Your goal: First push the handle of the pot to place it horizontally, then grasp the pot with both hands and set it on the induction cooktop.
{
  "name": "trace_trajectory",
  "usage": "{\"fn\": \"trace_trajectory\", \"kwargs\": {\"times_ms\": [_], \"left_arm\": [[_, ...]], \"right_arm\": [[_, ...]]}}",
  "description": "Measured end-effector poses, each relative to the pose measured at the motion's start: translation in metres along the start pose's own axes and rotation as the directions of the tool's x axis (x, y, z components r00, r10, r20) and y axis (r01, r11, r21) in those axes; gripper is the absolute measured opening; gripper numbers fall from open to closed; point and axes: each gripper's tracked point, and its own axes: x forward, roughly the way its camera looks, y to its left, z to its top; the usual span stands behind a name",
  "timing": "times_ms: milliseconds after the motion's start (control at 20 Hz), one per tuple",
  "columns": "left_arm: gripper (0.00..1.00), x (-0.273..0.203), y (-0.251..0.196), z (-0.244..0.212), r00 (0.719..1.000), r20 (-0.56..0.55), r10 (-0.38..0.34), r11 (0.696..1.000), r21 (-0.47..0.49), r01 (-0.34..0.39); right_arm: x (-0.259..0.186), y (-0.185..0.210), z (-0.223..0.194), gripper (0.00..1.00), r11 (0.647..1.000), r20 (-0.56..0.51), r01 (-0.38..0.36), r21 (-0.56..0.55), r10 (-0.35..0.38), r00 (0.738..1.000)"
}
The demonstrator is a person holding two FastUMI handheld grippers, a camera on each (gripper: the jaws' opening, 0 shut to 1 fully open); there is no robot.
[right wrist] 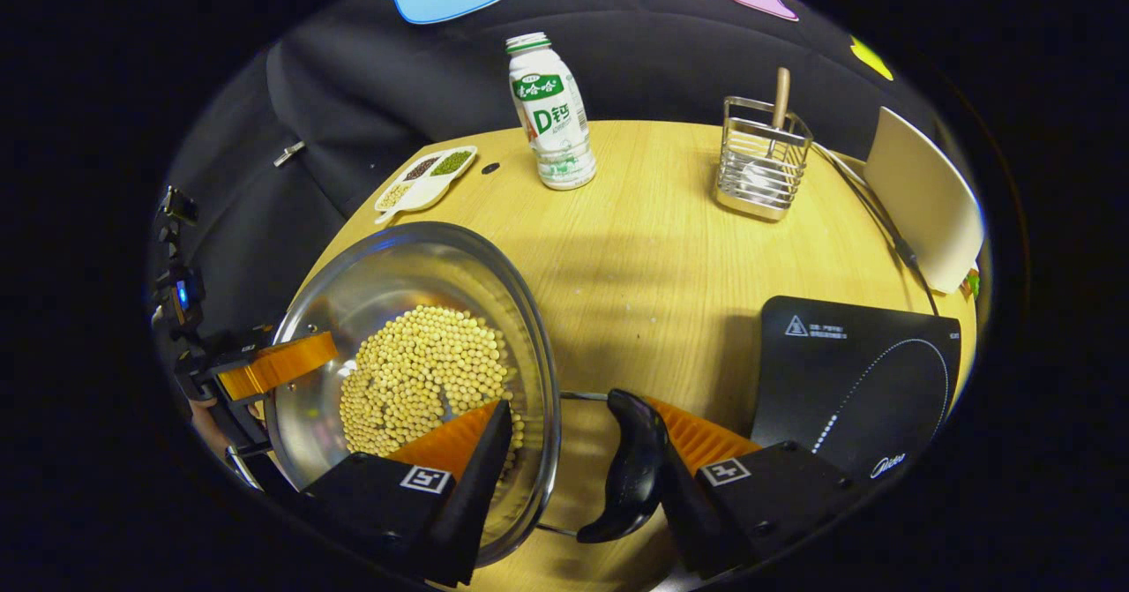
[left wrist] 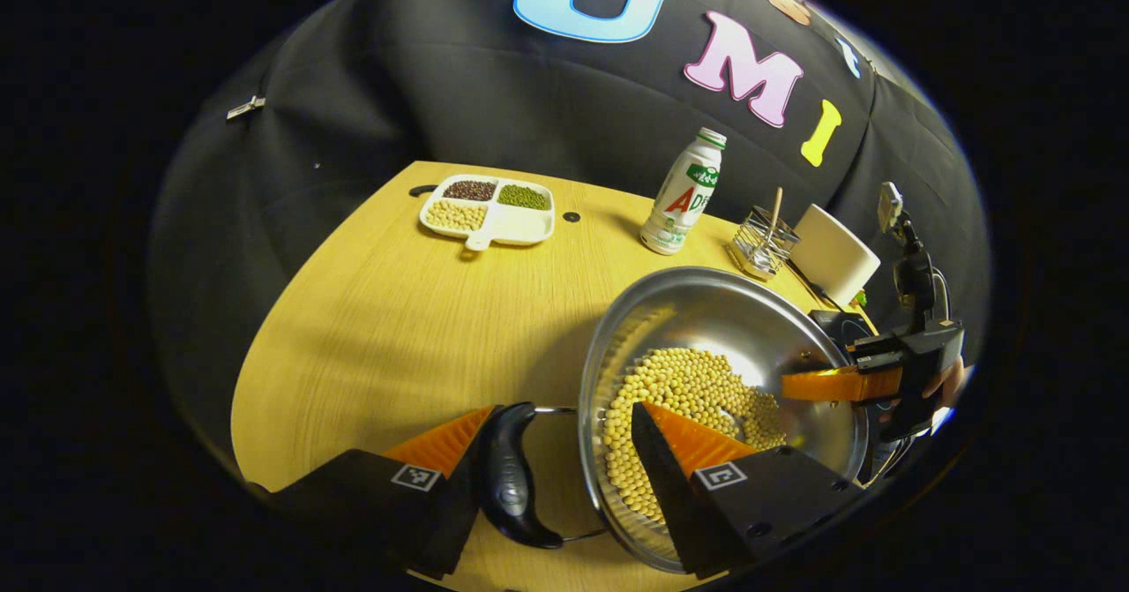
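1. Pot (left wrist: 732, 345): a shallow steel pot holding soybeans (left wrist: 679, 398) is seen resting on the wooden surface (left wrist: 397, 327), just beside the induction cooktop (right wrist: 860, 380) and not yet on it.
2. Left handle (left wrist: 512, 473): a black grip on wire arms, lying out level from the pot's rim, so the push step is judged done.
3. Left tongs (left wrist: 564, 464): wide open, straddling rim and left handle; one finger is over the soybeans inside the pot, the other outside the handle. Nothing is clamped.
4. Right handle (right wrist: 631, 464): likewise level, on the pot's cooktop side.
5. Right tongs (right wrist: 573, 464): wide open, one finger inside the pot, the other beyond the right handle. Nothing is gripped. This placement is judged a setup for a two-sided lift.
6. Drink bottle (right wrist: 551, 116), wire utensil holder (right wrist: 763, 160) and divided bean dish (left wrist: 489, 208): set well beyond the pot, apart from its path to the cooktop.
7. Risk: loose soybeans could spill if the pot is tilted during lifting.
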Motion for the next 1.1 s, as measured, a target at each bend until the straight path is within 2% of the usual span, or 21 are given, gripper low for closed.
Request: {"fn": "trace_trajectory", "kwargs": {"times_ms": [100,150,200,250,300,450,500,550,750,1100], "left_arm": [[0.86,0.000,0.007,-0.001,1.000,-0.005,0.021,1.000,-0.005,-0.021],[0.82,0.001,0.010,-0.003,1.000,-0.006,0.031,0.999,-0.010,-0.031],[0.74,-0.001,0.011,-0.004,0.999,-0.008,0.035,0.999,-0.016,-0.035],[0.72,-0.004,0.014,-0.006,0.999,-0.007,0.034,0.999,-0.026,-0.035],[0.67,-0.006,0.014,-0.006,0.999,-0.008,0.033,0.999,-0.037,-0.033],[0.63,-0.010,0.016,-0.007,0.999,0.001,0.035,0.998,-0.047,-0.034],[0.64,-0.011,0.017,-0.008,0.999,0.004,0.037,0.998,-0.052,-0.036],[0.64,-0.010,0.017,-0.007,0.999,0.005,0.043,0.998,-0.056,-0.043],[0.60,-0.013,0.019,-0.013,0.998,-0.014,0.066,0.994,-0.083,-0.067],[0.56,-0.053,0.003,-0.003,0.995,0.010,0.097,0.992,-0.078,-0.096]], "right_arm": [[0.002,0.000,-0.002,0.85,1.000,-0.006,0.011,-0.025,-0.011,1.000],[0.003,0.000,-0.002,0.78,1.000,-0.002,0.012,-0.029,-0.012,1.000],[0.004,0.002,-0.003,0.65,1.000,-0.003,0.013,-0.020,-0.013,1.000],[0.004,0.001,-0.003,0.73,1.000,-0.003,0.014,-0.008,-0.014,1.000],[0.002,0.002,-0.004,0.72,1.000,-0.008,0.007,0.016,-0.007,1.000],[0.004,0.005,-0.006,0.66,0.998,-0.008,0.004,0.056,-0.003,1.000],[0.003,0.006,-0.005,0.61,0.999,-0.006,0.002,0.051,-0.002,1.000],[0.002,0.006,-0.006,0.64,0.999,-0.008,0.005,0.052,-0.004,1.000],[-0.003,0.011,-0.013,0.61,0.998,-0.014,0.002,0.059,-0.001,1.000],[-0.039,0.012,-0.001,0.61,0.999,0.034,-0.011,0.031,0.010,0.999]]}}
